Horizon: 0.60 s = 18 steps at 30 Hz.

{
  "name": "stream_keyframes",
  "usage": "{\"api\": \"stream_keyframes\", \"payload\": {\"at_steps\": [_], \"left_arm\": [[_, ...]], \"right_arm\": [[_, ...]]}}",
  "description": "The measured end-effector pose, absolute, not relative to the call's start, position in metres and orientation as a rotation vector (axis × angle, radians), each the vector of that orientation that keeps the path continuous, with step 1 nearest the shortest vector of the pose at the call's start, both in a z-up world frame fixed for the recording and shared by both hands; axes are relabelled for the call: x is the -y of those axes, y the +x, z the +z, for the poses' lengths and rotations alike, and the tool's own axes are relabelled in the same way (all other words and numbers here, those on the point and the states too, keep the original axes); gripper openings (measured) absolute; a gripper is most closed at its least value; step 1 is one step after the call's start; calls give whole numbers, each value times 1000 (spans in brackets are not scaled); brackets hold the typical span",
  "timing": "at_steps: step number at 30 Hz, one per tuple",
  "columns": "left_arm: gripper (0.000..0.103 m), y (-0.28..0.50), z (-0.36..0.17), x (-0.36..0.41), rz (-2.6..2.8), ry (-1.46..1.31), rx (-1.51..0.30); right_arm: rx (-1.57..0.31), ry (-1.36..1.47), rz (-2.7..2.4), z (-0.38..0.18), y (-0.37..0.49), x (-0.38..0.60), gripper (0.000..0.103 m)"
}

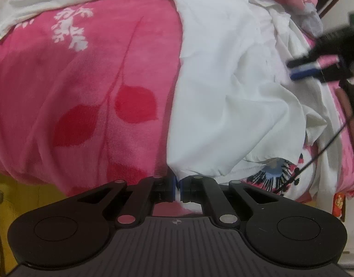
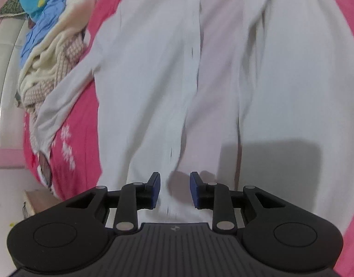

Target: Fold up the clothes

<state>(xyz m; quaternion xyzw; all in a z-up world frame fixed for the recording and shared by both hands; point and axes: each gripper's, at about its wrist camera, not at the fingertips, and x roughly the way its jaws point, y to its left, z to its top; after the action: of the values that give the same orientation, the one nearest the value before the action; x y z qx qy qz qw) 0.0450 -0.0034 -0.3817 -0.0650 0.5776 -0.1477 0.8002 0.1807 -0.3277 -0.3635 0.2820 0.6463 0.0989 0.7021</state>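
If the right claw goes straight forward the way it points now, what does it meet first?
Most likely the white shirt spread on the pink blanket. The right claw is open, with the buttoned front strip between its fingers; how far off the cloth lies is unclear.

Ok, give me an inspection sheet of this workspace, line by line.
Surface: pink blanket with red leaf and white sprig prints, covering a bed.
Job's things: white shirt spread on the blanket, rumpled at one side; its button strip runs up the middle in the right wrist view.
Clutter: pile of clothes, blue, cream and checked, at the far edge.
Grippers: left gripper shut on the shirt's near corner; right gripper open above the shirt front, nothing between its fingers.
Cables: thin black cable across the blanket near the right gripper.
Surroundings: yellow floor beside the bed; the rest too blurred to tell.
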Motion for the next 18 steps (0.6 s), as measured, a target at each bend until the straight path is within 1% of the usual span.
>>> {"api": "stream_keyframes", "payload": {"at_steps": [4,8,9,10,12,14,17,18], "left_arm": [[2,49,-383,-11,-293,-250,-1266],[2,57,-383,-21,-260,-299,-1283],[2,59,-383,-24,-251,-310,-1287],[2,62,-384,-26,-242,-324,-1292],[2,66,-385,-30,-221,-355,-1302],[2,70,-386,-33,-199,-377,-1309],[2,77,-387,-34,-172,-381,-1315],[2,79,-387,-33,-167,-376,-1318]], "right_arm": [[-1432,601,138,-355,144,340,31],[-1320,608,0,-327,104,365,32],[-1298,610,-58,-321,95,375,40],[-1290,614,-129,-320,83,384,50],[-1289,625,-258,-321,61,400,54],[-1308,669,-335,-332,45,413,56],[-1287,749,-356,-351,40,424,59],[-1285,764,-326,-358,44,423,62]]}}
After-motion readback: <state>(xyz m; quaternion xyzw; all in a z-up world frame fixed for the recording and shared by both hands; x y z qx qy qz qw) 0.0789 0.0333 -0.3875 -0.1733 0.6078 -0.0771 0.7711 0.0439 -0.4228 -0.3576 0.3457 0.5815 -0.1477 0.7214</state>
